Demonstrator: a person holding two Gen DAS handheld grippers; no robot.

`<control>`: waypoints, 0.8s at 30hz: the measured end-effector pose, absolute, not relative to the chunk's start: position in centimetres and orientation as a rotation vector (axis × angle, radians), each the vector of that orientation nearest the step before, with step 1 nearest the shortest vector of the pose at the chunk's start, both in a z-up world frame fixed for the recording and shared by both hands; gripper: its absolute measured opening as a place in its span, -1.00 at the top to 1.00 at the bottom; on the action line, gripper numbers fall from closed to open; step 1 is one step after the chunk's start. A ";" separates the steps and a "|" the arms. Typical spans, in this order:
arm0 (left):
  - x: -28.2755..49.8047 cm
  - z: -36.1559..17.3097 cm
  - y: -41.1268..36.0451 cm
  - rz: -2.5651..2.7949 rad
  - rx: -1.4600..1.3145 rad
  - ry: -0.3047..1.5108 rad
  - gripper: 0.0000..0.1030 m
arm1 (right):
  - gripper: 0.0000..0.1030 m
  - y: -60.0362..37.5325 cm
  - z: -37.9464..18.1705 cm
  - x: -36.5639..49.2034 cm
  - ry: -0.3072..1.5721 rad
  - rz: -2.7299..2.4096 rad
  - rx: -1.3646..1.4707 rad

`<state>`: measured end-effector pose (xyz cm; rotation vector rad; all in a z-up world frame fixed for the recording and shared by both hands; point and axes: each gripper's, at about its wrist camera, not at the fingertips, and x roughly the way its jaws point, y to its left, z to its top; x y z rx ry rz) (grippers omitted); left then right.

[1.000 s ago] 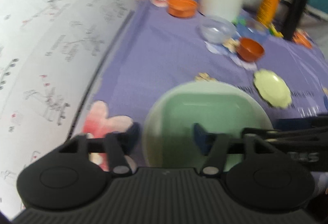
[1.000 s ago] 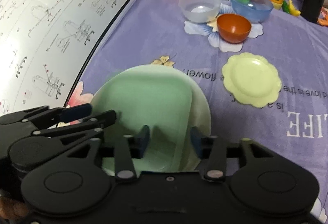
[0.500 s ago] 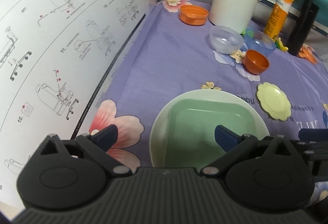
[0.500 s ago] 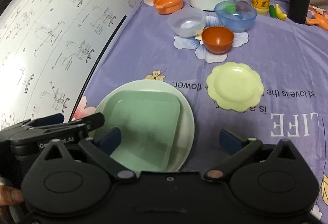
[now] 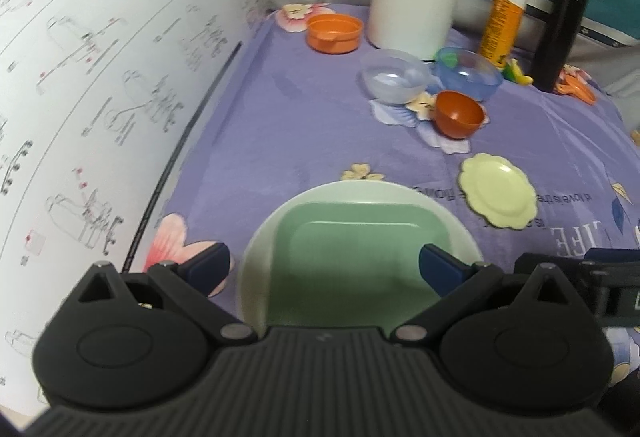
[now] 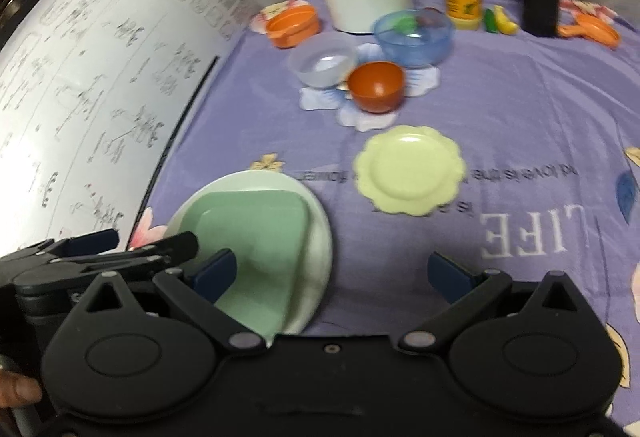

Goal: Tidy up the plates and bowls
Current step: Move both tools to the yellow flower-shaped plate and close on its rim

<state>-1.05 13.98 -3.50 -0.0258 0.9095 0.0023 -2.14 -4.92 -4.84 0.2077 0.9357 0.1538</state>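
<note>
Both grippers, left (image 5: 325, 264) and right (image 6: 330, 273), open and empty above stacked green square plate (image 5: 352, 253); risk: unseated square plate slides off round plate (image 5: 256, 257) if nudged.

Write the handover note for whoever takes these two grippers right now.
Left hand-held gripper: open, holding nothing, over the stack.
Right hand-held gripper: open, holding nothing, its jaws just opened.
Done: square mint-green plate sits inside the round pale-green plate.
Left: scalloped yellow plate, brown-orange bowl, clear bowl, blue translucent bowl and orange container stand loose on the purple floral cloth.
</note>
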 end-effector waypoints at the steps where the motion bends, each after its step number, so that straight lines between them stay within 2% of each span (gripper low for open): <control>1: -0.9 -3.5 13.4 -0.006 -0.017 0.908 -1.00 | -1.00 -5.6 -5.0 -2.2 0.936 0.139 0.223; 12: 1.9 -3.3 7.4 -0.101 0.056 0.899 -1.00 | -1.00 -13.5 -6.0 -2.1 0.908 -0.028 0.352; 24: 7.0 -5.5 3.4 -0.165 0.095 0.931 -1.00 | -1.00 -18.0 -7.8 0.7 0.925 -0.035 0.476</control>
